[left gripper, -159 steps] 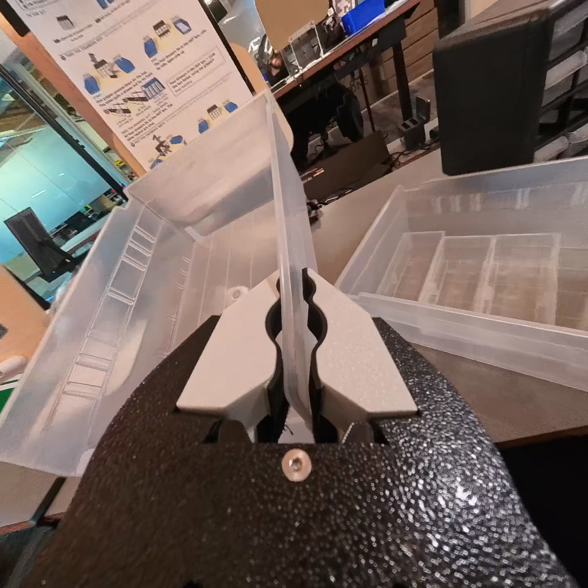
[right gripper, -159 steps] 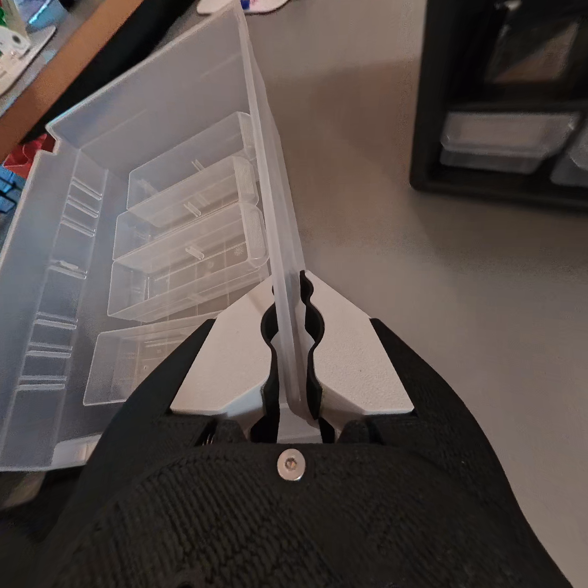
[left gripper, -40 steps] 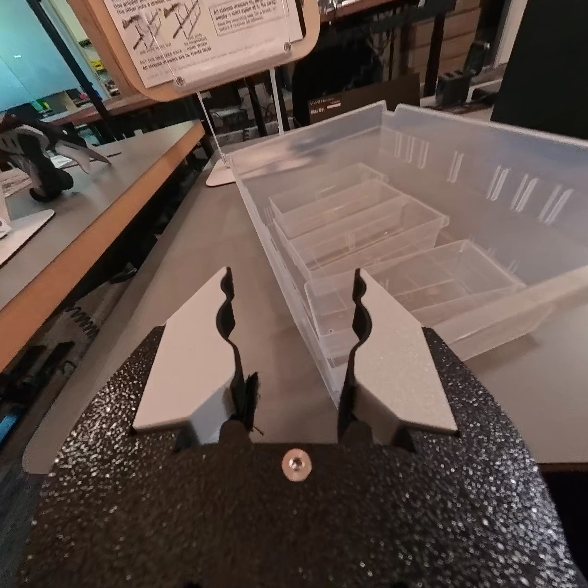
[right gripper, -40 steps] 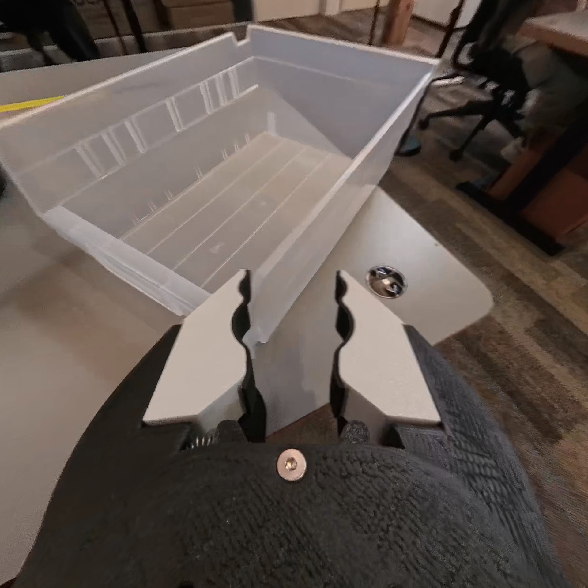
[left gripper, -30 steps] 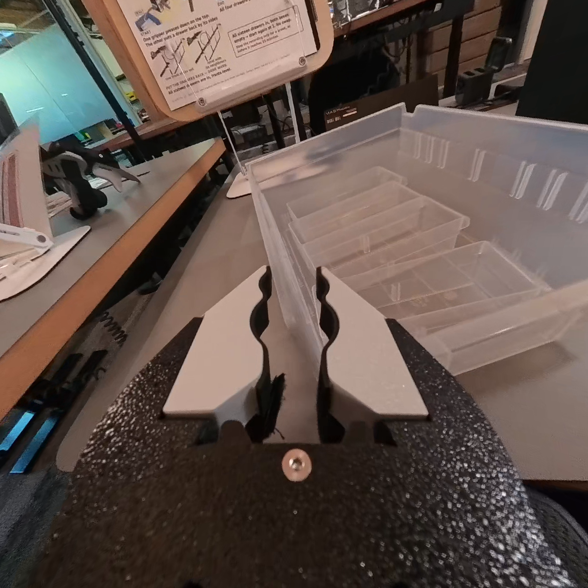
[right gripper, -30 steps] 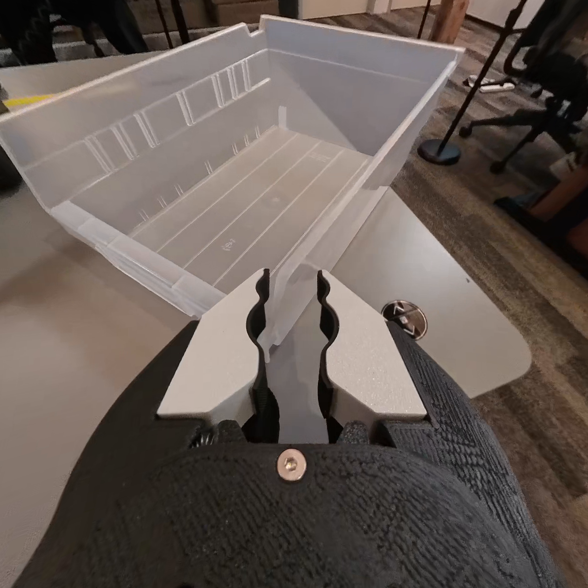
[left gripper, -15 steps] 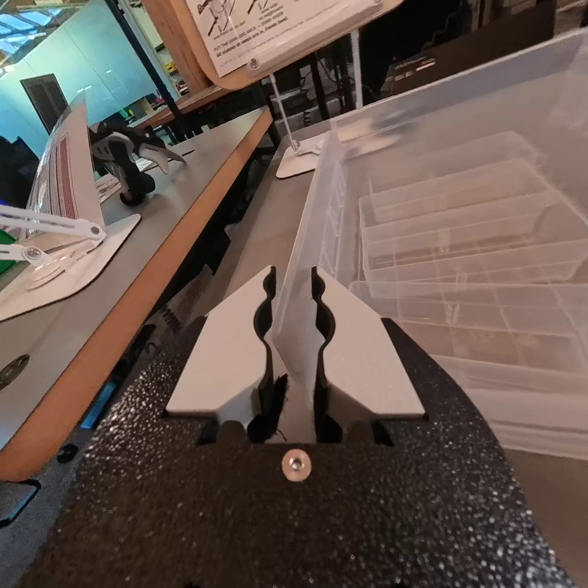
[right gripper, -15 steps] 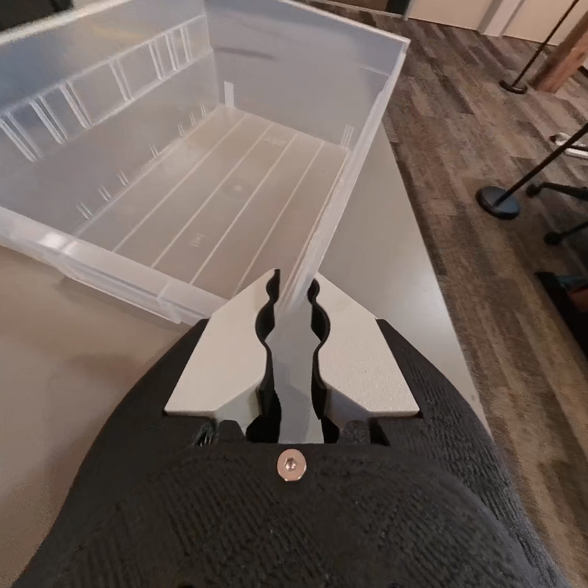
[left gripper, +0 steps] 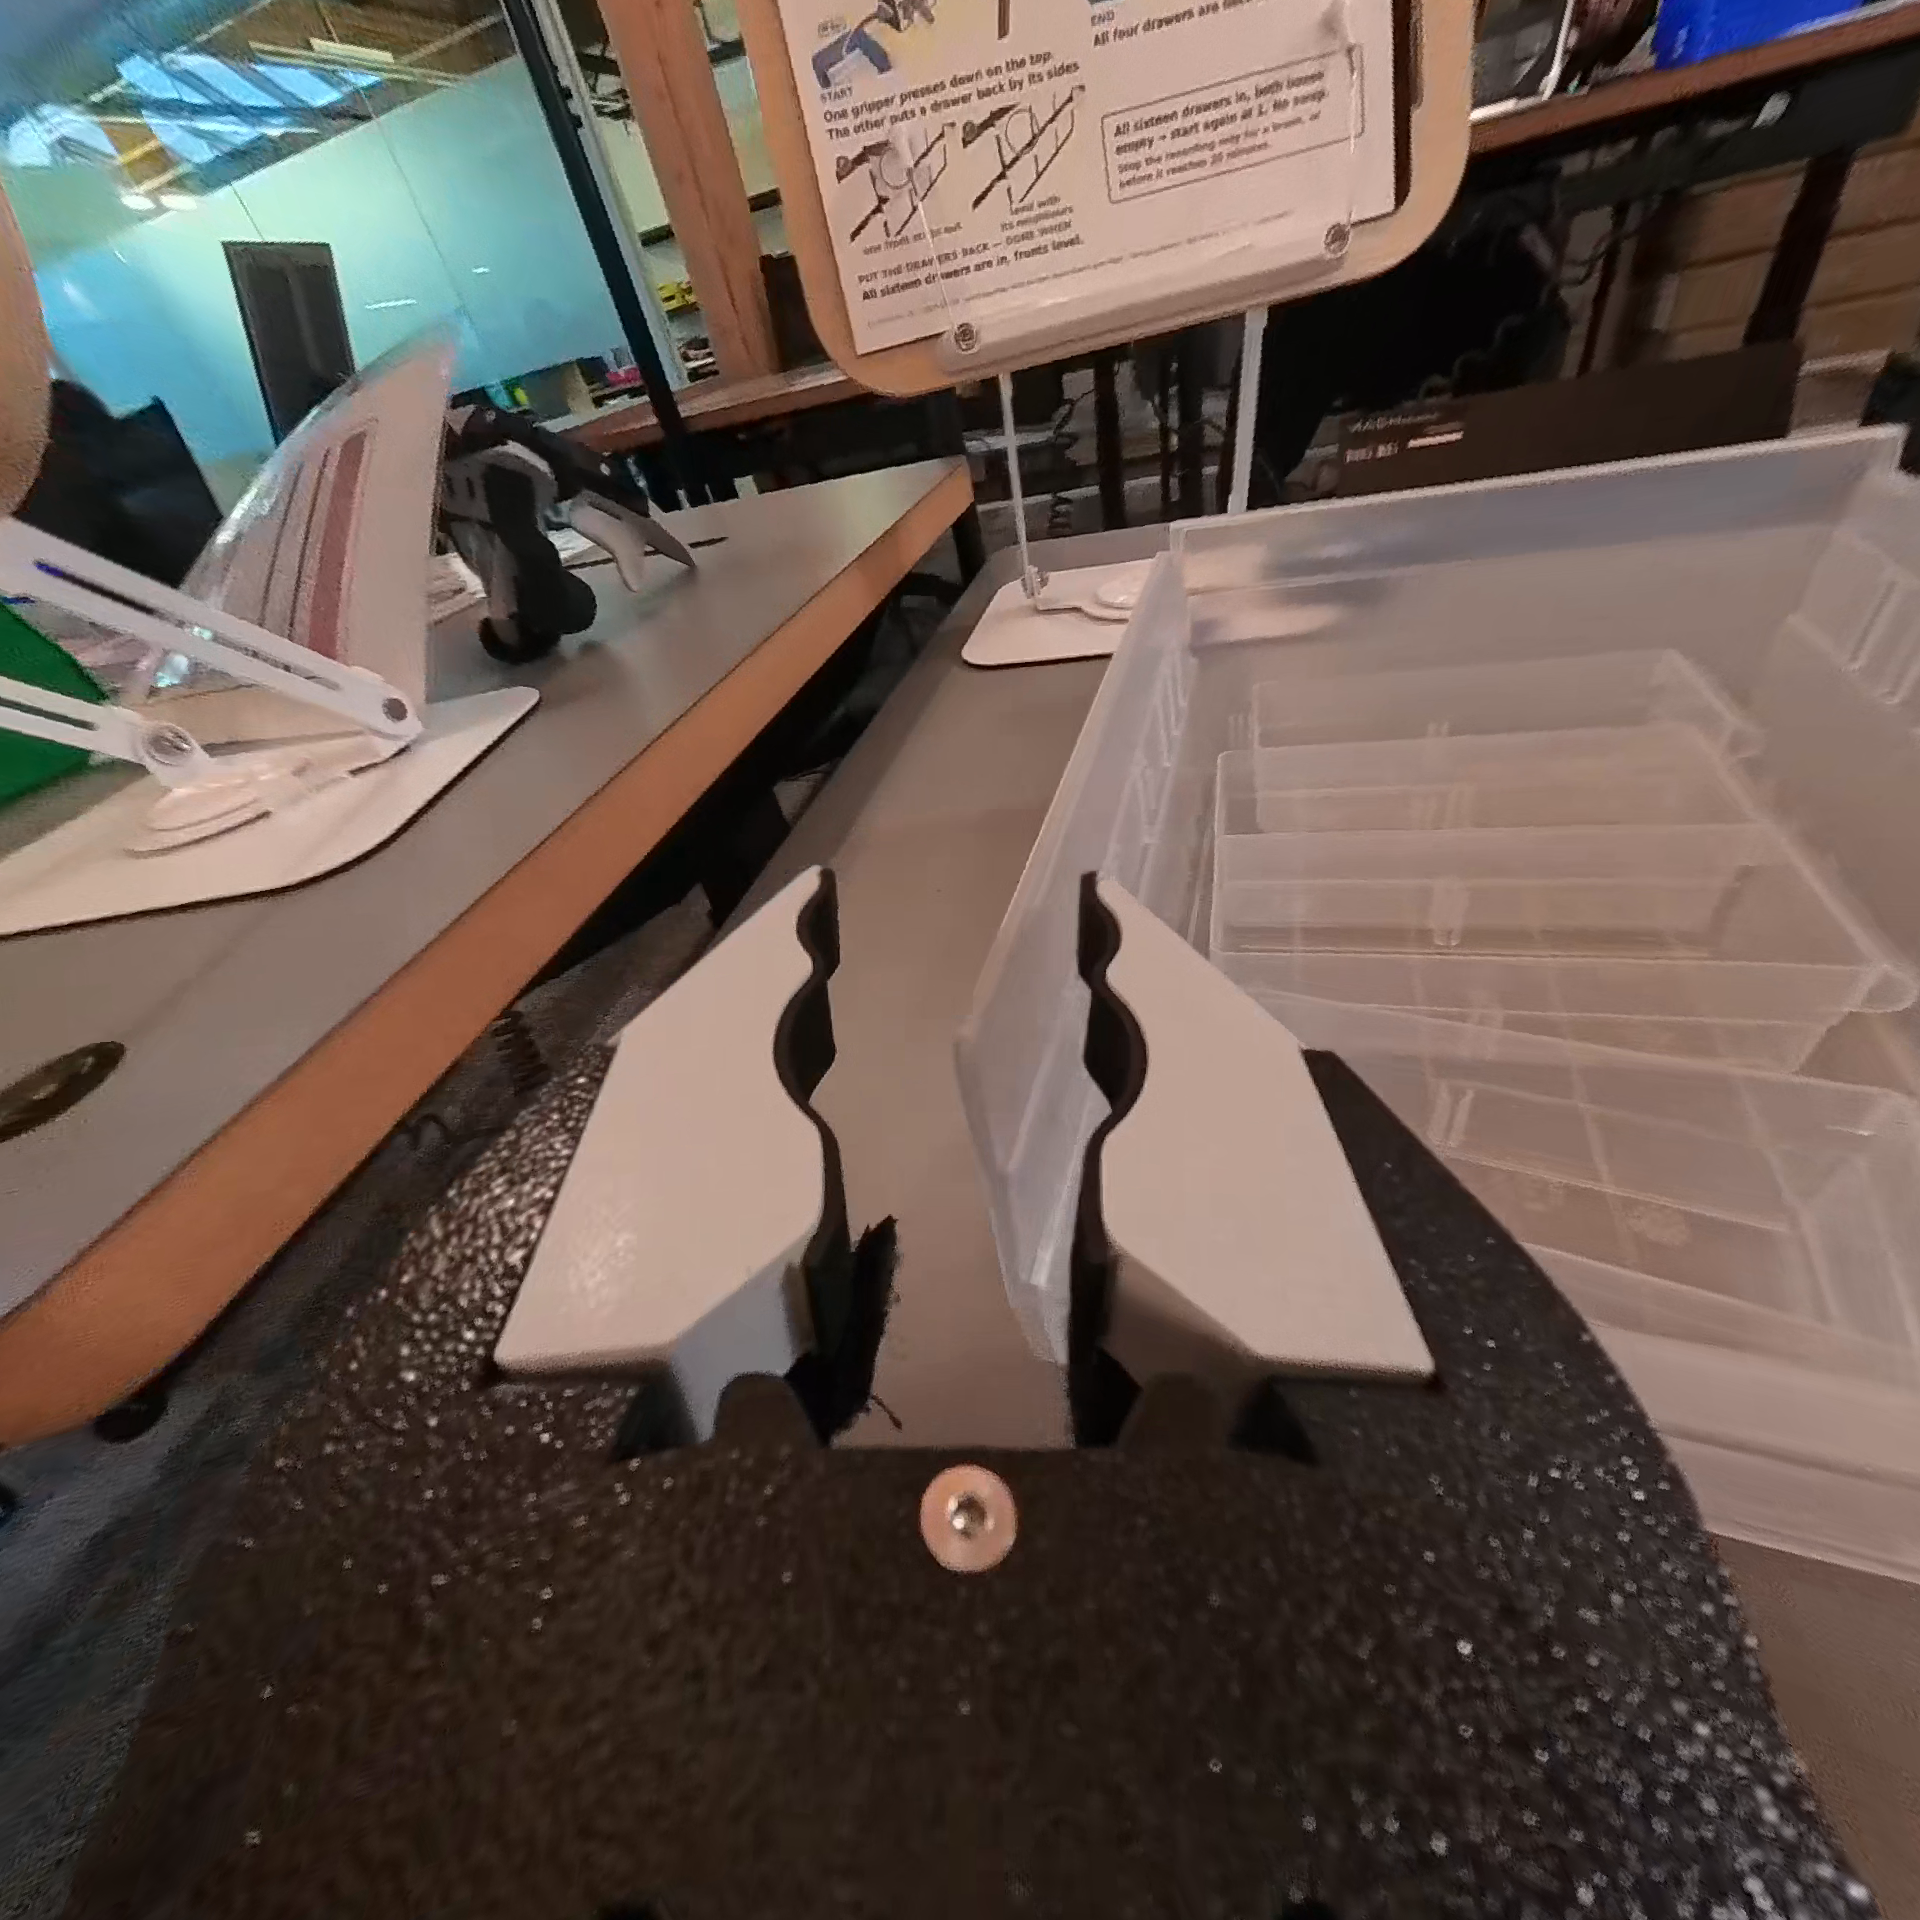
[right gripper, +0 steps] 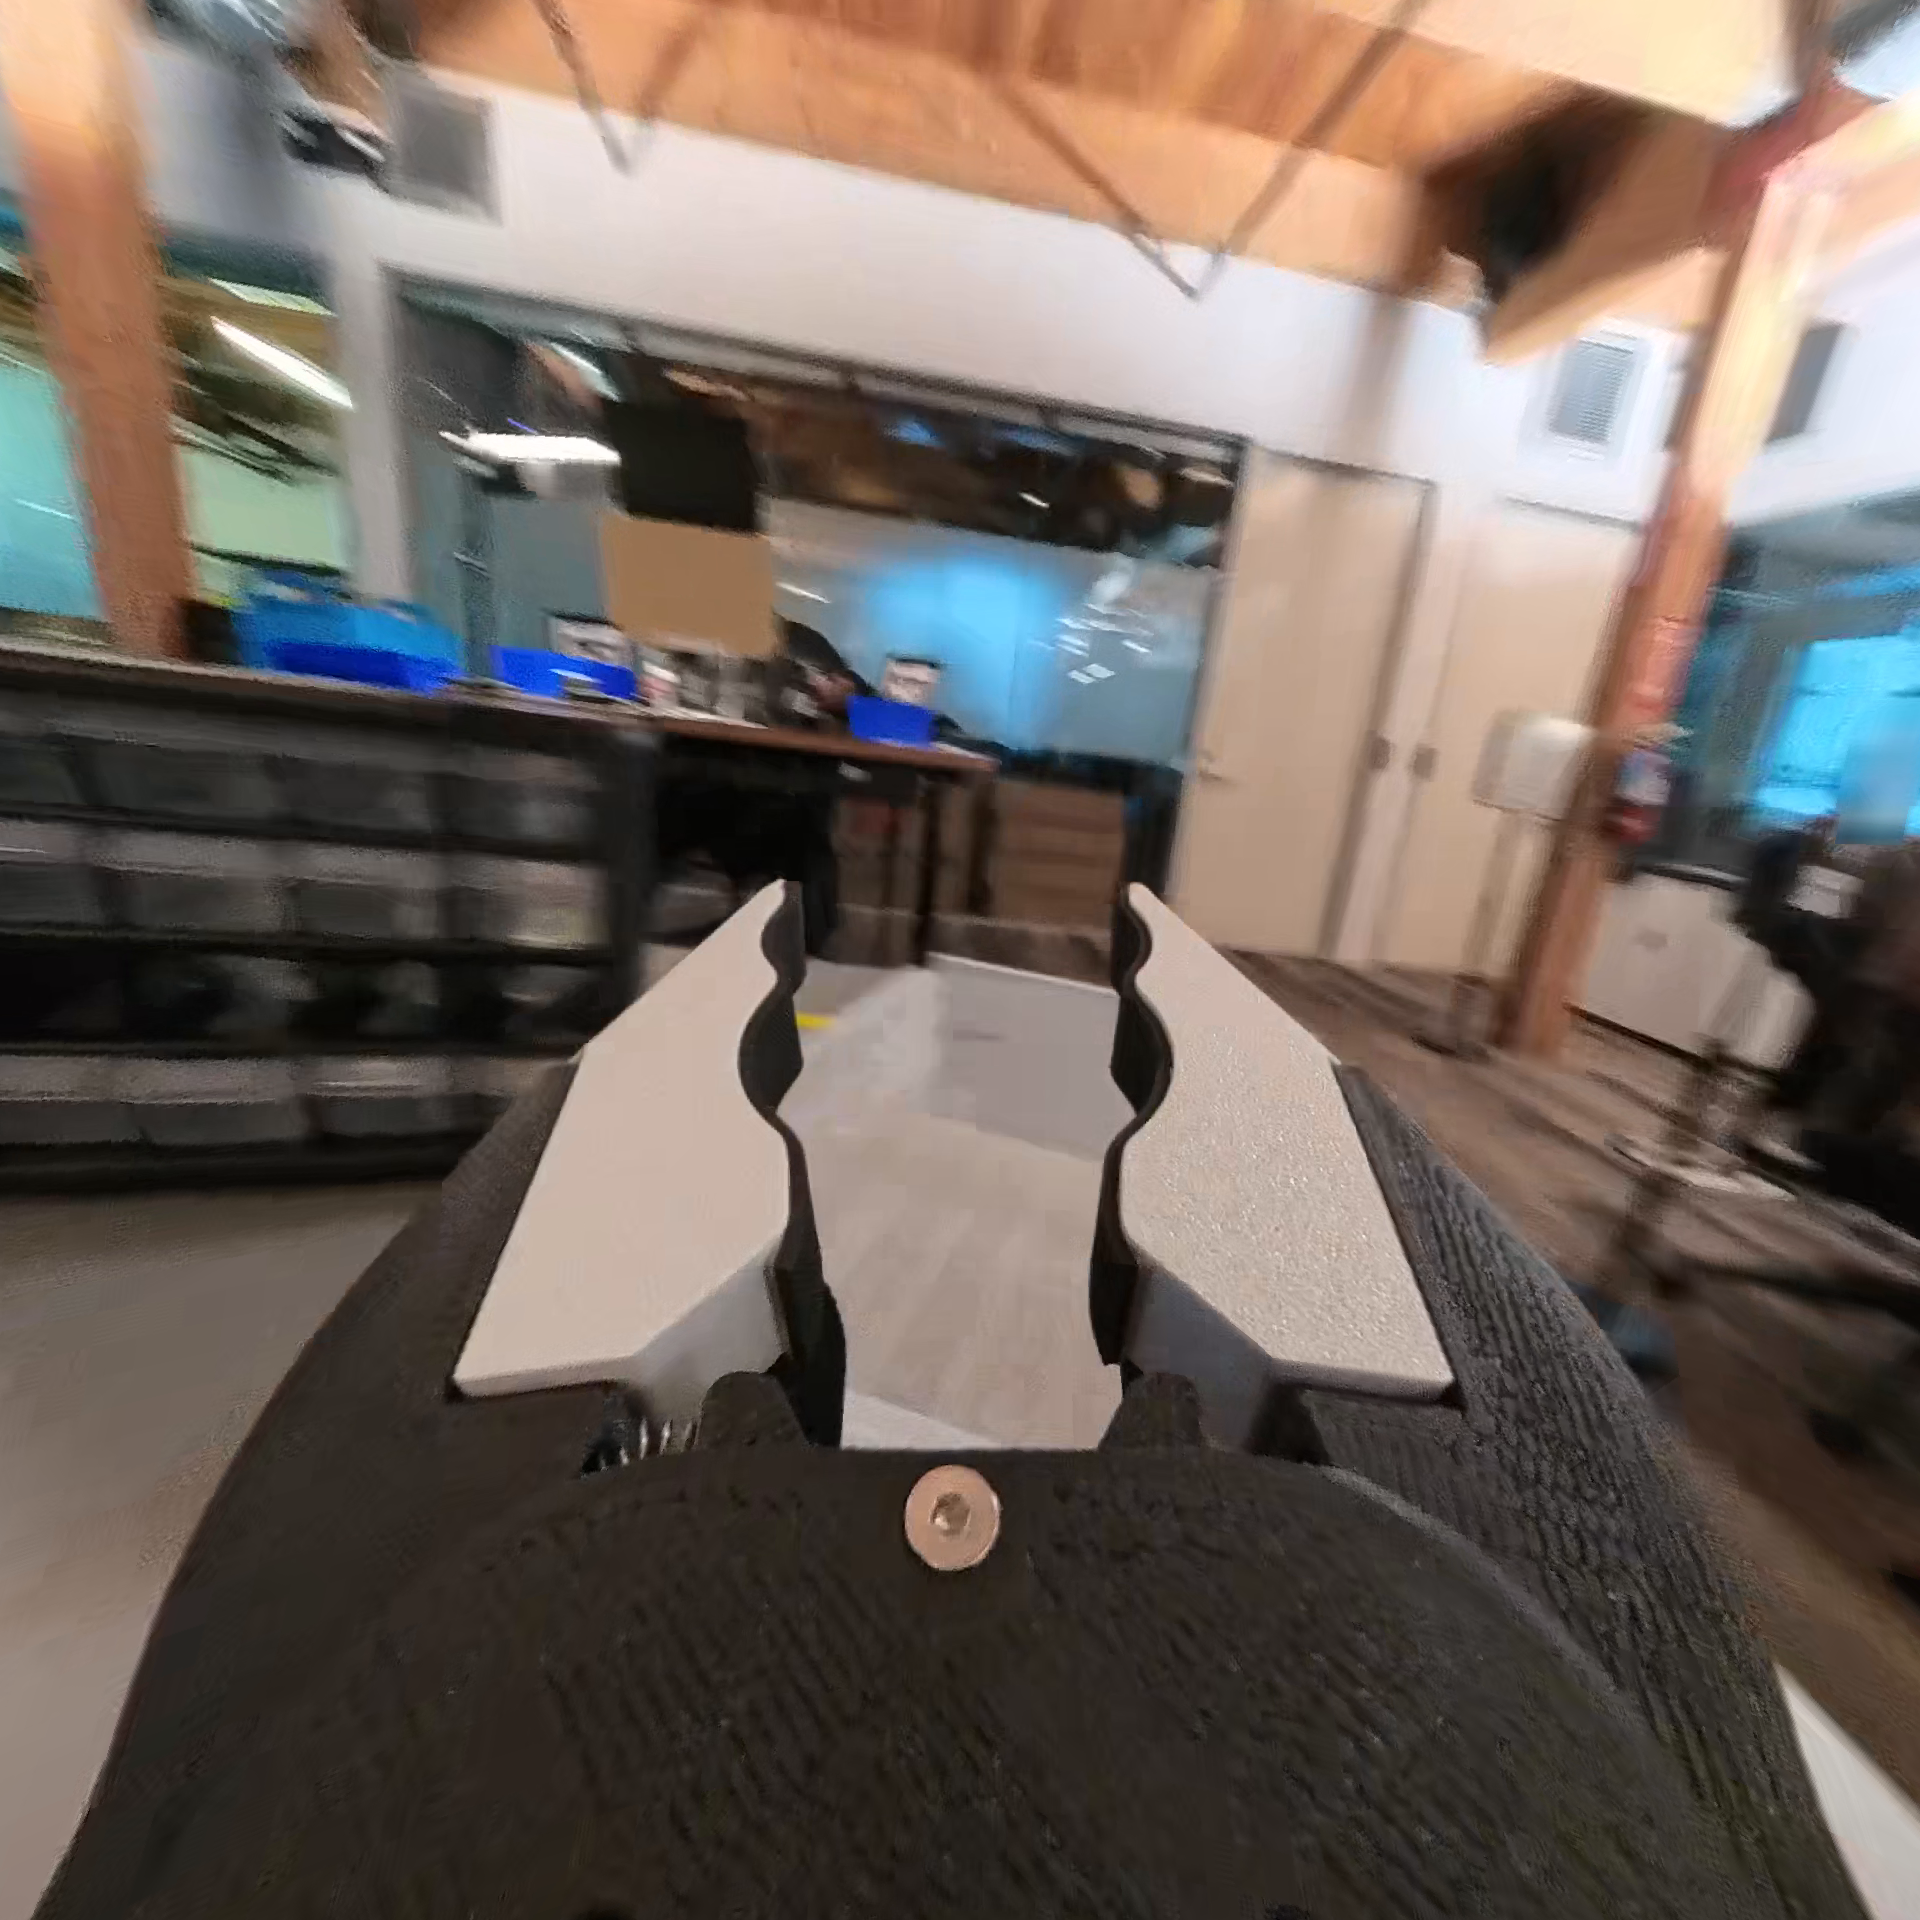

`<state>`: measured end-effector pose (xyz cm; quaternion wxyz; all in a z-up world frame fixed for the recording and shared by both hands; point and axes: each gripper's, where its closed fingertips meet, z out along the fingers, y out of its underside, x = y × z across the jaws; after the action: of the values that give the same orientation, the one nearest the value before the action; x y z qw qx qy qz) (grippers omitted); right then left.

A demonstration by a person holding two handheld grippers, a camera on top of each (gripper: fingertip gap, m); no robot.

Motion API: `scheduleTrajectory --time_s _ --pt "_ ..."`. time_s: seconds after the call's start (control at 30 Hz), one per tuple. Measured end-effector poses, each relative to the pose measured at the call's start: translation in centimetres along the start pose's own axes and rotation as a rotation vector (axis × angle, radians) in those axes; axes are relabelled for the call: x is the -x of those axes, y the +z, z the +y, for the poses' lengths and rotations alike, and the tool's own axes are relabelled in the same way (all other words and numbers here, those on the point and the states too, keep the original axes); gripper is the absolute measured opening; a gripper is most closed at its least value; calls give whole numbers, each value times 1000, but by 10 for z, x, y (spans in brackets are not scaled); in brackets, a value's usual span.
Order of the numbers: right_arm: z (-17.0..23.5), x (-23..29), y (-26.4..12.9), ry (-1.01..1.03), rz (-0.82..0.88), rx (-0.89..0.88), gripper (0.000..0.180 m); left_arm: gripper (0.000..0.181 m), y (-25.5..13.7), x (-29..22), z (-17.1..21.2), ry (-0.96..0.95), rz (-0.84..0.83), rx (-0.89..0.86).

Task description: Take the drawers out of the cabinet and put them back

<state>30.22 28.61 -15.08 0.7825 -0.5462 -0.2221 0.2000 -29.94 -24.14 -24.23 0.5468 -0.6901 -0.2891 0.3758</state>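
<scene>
Left gripper (left gripper: 954, 914): your jaws stand parted, with the side wall of the clear drawer in the gap, lying against the right finger (left gripper: 1226, 1143) and clear of the left one. Nothing is clamped.
Clear drawer (left gripper: 1070, 914): sits on the grey worktop (left gripper: 914, 852) close to its left edge, open top up, long side wall running away from you.
Inside it: several smaller clear trays (left gripper: 1507, 894) lie side by side across the floor of the drawer.
Right gripper (right gripper: 956, 945): your jaws are wide apart and hold nothing. That view is heavily blurred.
Second drawer (right gripper: 966, 1122): a pale, empty clear drawer shows through the gap between your right fingers, below them; whether anything touches it, you cannot tell from this blur.
Cabinet (right gripper: 291, 914): black, with rows of pale drawers in it, standing at the far left of the right wrist view, well apart from the gripper.
Sign stand (left gripper: 1101, 166): a wood-framed instruction sheet on a thin clear post, its white base (left gripper: 1049, 623) at the far end of the worktop, just beyond the drawer's far left corner.
Neighbouring table (left gripper: 416, 831): grey top with a wooden edge, off to your left across a gap; a white tilted stand (left gripper: 312, 644) and a black and grey gripper-like tool (left gripper: 530, 540) rest on it.
Background: blue bins (right gripper: 343, 634) on a dark bench, pale doors and wood beams, all smeared.
</scene>
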Motion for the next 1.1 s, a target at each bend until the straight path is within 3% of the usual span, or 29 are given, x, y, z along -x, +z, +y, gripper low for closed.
scheduleTrajectory --time_s 0.07,0.2,0.4,0.47,0.57,0.63,0.73,0.83,1.1 --pt "-3 73 7 31 -175 -23 59 44 0 -1 1 -25 8 -13" --pt "28 198 8 40 -488 104 58 52 -5 -9 -14 -159 50 -95" --pt "48 267 15 10 -641 111 58 54 -21 -15 -48 -26 -22 -274" --pt "56 268 30 -15 -595 99 58 56 -21 -26 -52 -133 44 -271" --pt "65 256 67 -44 -395 113 58 61 -36 -58 -81 -367 237 -355" --pt "62 241 85 -84 -254 84 54 59 -42 -75 -89 -283 243 -380" --pt "64 210 103 38 -80 68 46 52 -46 -79 -90 -98 136 -417" --pt "86 179 117 117 31 147 26 50 -52 -68 -96 -110 92 -484" --pt "131 146 150 222 115 289 1 44 -50 -61 -96 -69 47 -512"
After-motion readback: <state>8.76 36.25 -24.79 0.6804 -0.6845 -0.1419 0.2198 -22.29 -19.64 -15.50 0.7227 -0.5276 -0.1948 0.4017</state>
